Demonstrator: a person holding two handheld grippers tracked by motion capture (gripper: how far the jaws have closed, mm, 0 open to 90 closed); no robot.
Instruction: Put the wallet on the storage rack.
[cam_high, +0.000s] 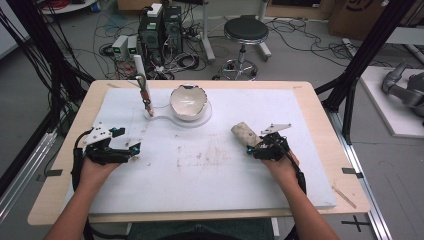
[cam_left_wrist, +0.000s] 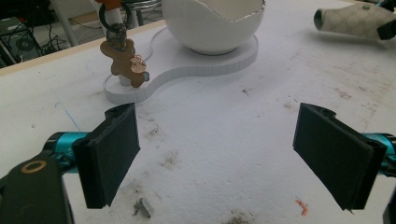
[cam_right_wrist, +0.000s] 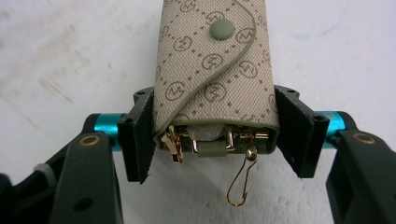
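The right gripper (cam_high: 261, 145) grasps a beige monogram-patterned fabric key case (cam_right_wrist: 212, 70) at its open end, gold hooks dangling, low over the white foam worktop (cam_high: 215, 170). The left gripper (cam_left_wrist: 217, 154) waits released near the brown bear keychain (cam_left_wrist: 125, 63). Probable next move: fetching that keychain for a hook.

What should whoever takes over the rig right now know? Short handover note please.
Right tongs: shut on the beige monogram key pouch, gripped at its open end where the gold hooks hang out; pouch lies on the white mat, right of centre.
Left tongs: open, holding nothing, low over the mat on the left.
Bear keychain: hanging on the post of the white stand, beside the eggshell-shaped bowl.
Done: pouch grasped.
Left, as it looks: fetch the keychain with the left tongs, probably to clip it to a pouch hook.
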